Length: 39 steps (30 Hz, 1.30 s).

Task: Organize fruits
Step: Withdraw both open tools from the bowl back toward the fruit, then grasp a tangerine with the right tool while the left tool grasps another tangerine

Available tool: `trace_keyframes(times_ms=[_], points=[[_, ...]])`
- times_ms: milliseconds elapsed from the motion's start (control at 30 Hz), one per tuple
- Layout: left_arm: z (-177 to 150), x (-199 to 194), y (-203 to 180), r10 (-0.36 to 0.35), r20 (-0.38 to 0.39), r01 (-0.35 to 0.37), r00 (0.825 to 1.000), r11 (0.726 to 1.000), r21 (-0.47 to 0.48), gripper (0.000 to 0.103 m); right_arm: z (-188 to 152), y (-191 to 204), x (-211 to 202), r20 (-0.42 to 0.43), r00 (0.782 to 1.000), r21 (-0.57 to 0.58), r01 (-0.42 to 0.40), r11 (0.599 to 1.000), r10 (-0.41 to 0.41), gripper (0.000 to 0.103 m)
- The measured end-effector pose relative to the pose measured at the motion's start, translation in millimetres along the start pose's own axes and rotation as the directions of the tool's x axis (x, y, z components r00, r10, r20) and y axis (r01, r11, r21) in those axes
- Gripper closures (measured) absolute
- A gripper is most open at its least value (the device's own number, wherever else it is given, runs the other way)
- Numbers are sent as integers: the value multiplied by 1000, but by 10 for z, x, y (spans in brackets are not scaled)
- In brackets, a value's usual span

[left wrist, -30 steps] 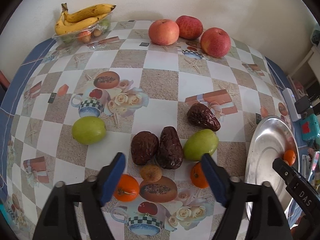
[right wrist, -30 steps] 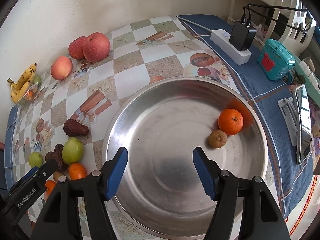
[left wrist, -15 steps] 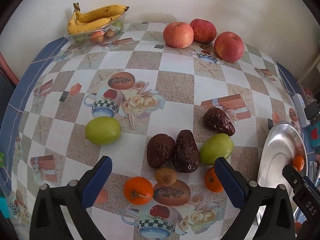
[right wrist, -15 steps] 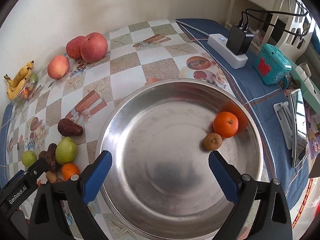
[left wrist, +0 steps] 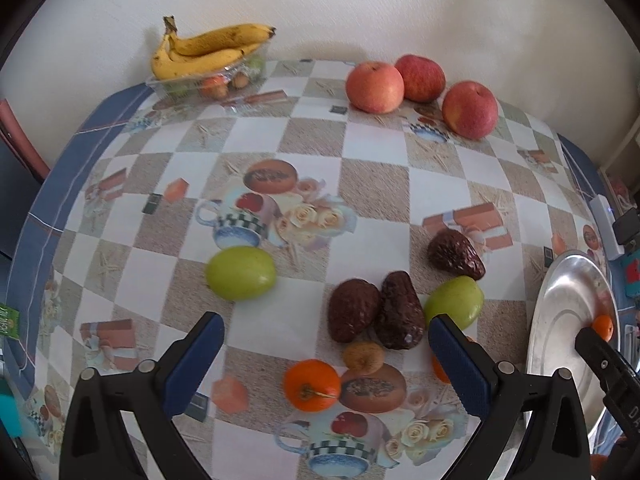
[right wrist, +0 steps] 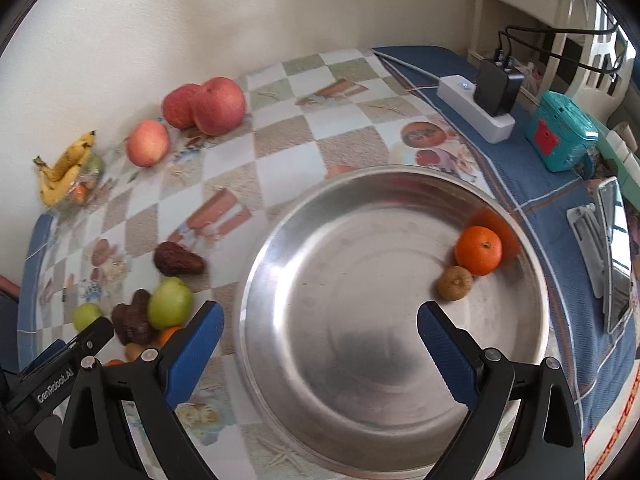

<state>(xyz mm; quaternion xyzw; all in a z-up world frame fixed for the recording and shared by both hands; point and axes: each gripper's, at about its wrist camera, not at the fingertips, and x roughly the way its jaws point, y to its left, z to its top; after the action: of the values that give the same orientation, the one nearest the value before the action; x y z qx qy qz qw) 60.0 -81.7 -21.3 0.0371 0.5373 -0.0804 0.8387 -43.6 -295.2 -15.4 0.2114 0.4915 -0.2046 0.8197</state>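
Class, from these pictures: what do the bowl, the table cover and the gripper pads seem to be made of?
Bowl: likely stainless steel, brushed; it mirrors the orange.
Table cover: probably wipeable vinyl or oilcloth; smooth printed pattern.
Pads: blue, ribbed, apparently rubber or plastic.

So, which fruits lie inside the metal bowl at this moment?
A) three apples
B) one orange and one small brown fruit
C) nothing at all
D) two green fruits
B: the right wrist view shows only an orange and a small brown fruit touching near the bowl wall.
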Motion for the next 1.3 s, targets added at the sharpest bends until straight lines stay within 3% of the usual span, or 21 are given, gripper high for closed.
trace_keyframes(times_ms=[233, 600, 767, 900, 1000, 1100, 1300], points=[[72, -98, 221, 4, 43, -3, 999, 1000, -18, 0, -2, 135, -43, -9, 999, 9, -31, 999, 31, 6], [245, -256, 663, -100, 97, 112, 990, 985, -131, 0, 116, 693, -171, -19, 987, -47, -162, 986, 161, 6], [293, -284, 844, -99, 117, 117, 988, 979, -165, 0, 129, 933, -171, -16, 980, -83, -197, 977, 197, 6], [286, -212, 951, -125, 101, 144, 987, 967, -211, 0, 78, 1034, -89, -32, 971, -123, -237, 964, 235, 6], [258, -122, 951, -152, 69, 163, 986, 959, -231, 0, 37, 1015, 29, -64, 978, -129, -205, 970, 198, 6], [201, -21, 897, -138, 20, 139, 990, 962, -236, 0, -20, 995, 107, -88, 986, -163, -153, 975, 140, 6], [47, 137, 848, -144, -68, 120, 987, 955, -272, 1, -72, 943, 201, -125, 981, -149, -169, 974, 150, 6]])
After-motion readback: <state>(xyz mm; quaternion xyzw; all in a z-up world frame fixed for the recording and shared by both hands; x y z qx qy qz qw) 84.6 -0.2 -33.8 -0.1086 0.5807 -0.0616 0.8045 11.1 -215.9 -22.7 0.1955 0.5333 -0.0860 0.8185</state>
